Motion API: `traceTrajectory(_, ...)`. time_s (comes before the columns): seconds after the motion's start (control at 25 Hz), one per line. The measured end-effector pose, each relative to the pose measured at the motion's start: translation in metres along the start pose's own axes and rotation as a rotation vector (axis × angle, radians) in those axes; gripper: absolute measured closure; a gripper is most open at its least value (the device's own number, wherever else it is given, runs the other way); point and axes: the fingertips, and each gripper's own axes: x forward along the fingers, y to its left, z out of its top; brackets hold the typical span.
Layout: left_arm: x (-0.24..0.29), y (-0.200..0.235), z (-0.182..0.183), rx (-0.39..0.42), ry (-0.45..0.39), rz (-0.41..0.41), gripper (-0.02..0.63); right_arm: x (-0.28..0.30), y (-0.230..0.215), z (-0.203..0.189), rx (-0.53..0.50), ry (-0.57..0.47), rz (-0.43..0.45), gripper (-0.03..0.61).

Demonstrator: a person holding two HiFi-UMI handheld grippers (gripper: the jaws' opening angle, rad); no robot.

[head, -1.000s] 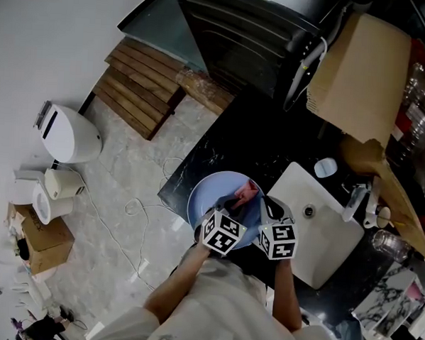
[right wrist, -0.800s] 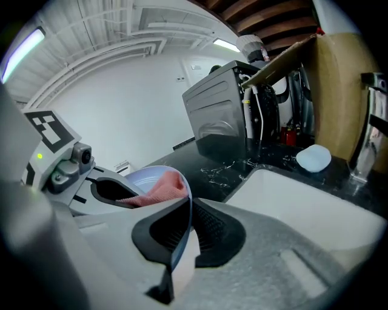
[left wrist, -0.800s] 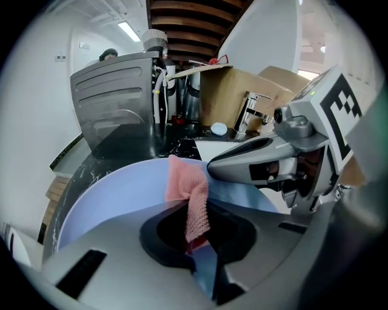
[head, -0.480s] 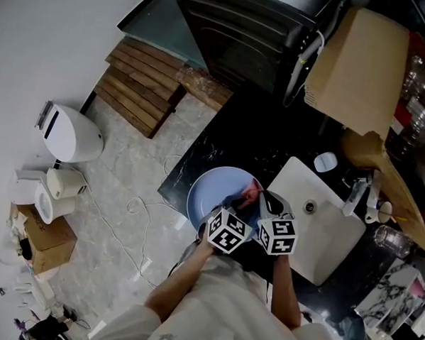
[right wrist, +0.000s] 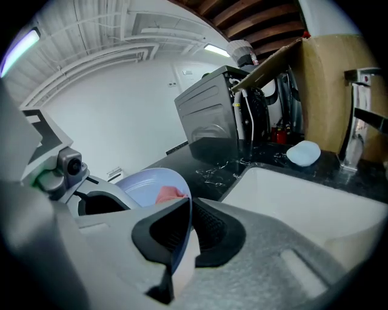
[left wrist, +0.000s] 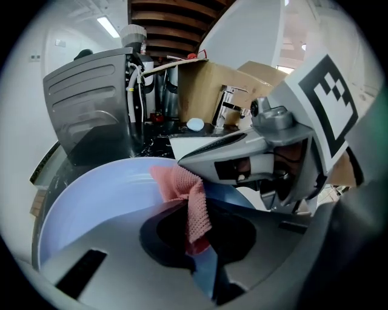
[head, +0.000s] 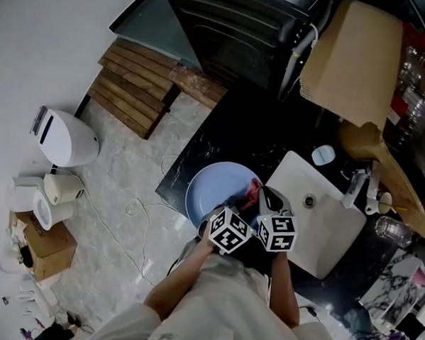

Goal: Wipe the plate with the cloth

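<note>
A light blue plate point(head: 211, 190) rests on the black counter point(head: 228, 142) at its near edge. A pink cloth point(head: 250, 191) lies against the plate's right side. My left gripper point(head: 233, 204) is shut on the pink cloth point(left wrist: 188, 197), which hangs between its jaws over the plate point(left wrist: 91, 206). My right gripper point(head: 265, 198) sits just to its right, shut on the plate's rim. In the right gripper view the thin blue rim point(right wrist: 182, 233) runs between the jaws, with the plate point(right wrist: 148, 181) and cloth point(right wrist: 170, 194) beyond. Both grippers almost touch.
A white sink point(head: 326, 232) with a metal faucet point(head: 357, 187) lies right of the plate. A pale blue sponge point(head: 325, 155) sits behind the sink. A cardboard box point(head: 353, 66) and a dark appliance point(head: 241, 25) stand at the back. The floor drops off left of the counter.
The left gripper has shifted slightly to the right, closer to the right gripper, with the cloth still in it. The right gripper keeps its hold on the rim.
</note>
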Motion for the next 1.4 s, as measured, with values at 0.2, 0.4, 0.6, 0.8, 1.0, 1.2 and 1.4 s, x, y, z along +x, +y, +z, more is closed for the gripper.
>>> traceTrajectory(0.2, -0.002, -0.014, -0.004, 0.069, 0.026, -0.071, 0.580, -0.002, -0.003, 0.001, 0.031, -0.014, -0.040, 0.560)
traceTrajectory(0.4, -0.002, -0.029, -0.010, 0.133, 0.045, -0.135, 0.580, -0.005, -0.007, 0.000, 0.053, -0.028, -0.078, 0.560)
traceTrajectory(0.6, -0.005, -0.040, -0.019, 0.196, 0.071, -0.189, 0.580, -0.006, -0.008, -0.001, 0.063, -0.038, -0.111, 0.560)
traceTrajectory(0.8, -0.010, -0.045, -0.026, 0.243, 0.096, -0.237, 0.580, -0.006, -0.008, -0.001, 0.069, -0.041, -0.135, 0.558)
traceTrajectory(1.0, -0.015, -0.048, -0.033, 0.282, 0.126, -0.275, 0.580, -0.006, -0.007, -0.002, 0.072, -0.048, -0.149, 0.558)
traceTrajectory(1.2, -0.020, -0.049, -0.040, 0.301, 0.154, -0.308, 0.580, -0.008, -0.009, -0.002, 0.077, -0.052, -0.159, 0.558)
traceTrajectory(1.4, -0.026, -0.050, -0.050, 0.324, 0.188, -0.337, 0.580, -0.009, -0.008, -0.003, 0.080, -0.057, -0.167, 0.558)
